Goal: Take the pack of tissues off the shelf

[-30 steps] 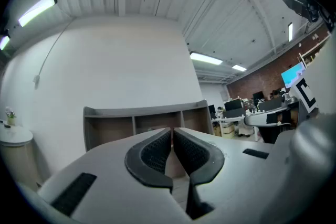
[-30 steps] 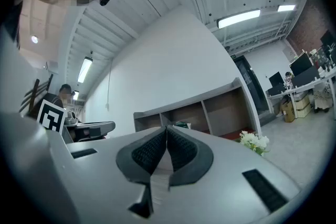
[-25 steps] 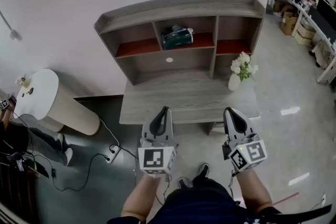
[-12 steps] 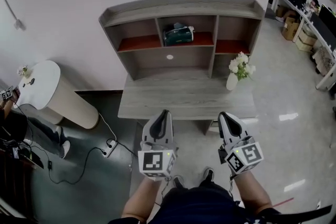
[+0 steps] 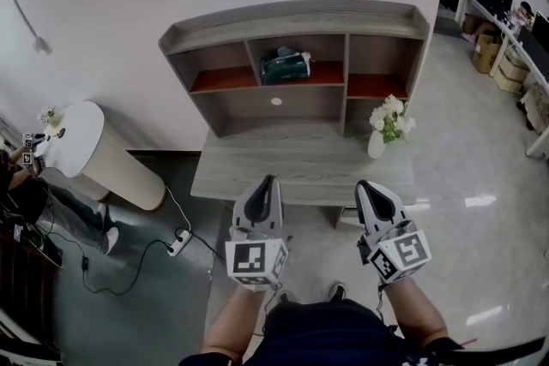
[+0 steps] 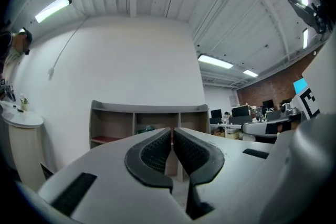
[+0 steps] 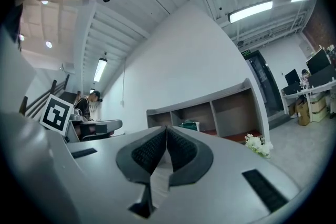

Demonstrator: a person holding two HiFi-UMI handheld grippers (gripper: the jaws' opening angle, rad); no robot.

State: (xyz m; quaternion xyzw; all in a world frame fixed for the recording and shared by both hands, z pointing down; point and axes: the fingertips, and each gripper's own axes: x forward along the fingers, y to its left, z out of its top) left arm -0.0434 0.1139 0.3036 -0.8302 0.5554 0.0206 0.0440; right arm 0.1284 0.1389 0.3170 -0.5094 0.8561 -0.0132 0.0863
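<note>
A green pack of tissues [image 5: 286, 65] lies in the middle upper cubby of the grey shelf unit [image 5: 296, 19], on a red board. In the right gripper view the pack [image 7: 190, 125] shows just above the jaws; in the left gripper view the pack [image 6: 147, 128] is a dark shape in the middle cubby. My left gripper [image 5: 271, 182] and right gripper [image 5: 364, 187] are both shut and empty, held side by side in front of the desk's near edge, well short of the shelf.
A white vase of white flowers [image 5: 384, 126] stands on the desk top [image 5: 292, 163] at the right. A round white side table [image 5: 81, 150] is at the left, with cables and a power strip [image 5: 178, 246] on the floor. Office desks [image 5: 515, 39] lie far right.
The desk and shelf have shifted slightly in the head view as the person moved; both grippers sit a little higher in frame, nearer the desk's front edge. Jaws stay shut.
</note>
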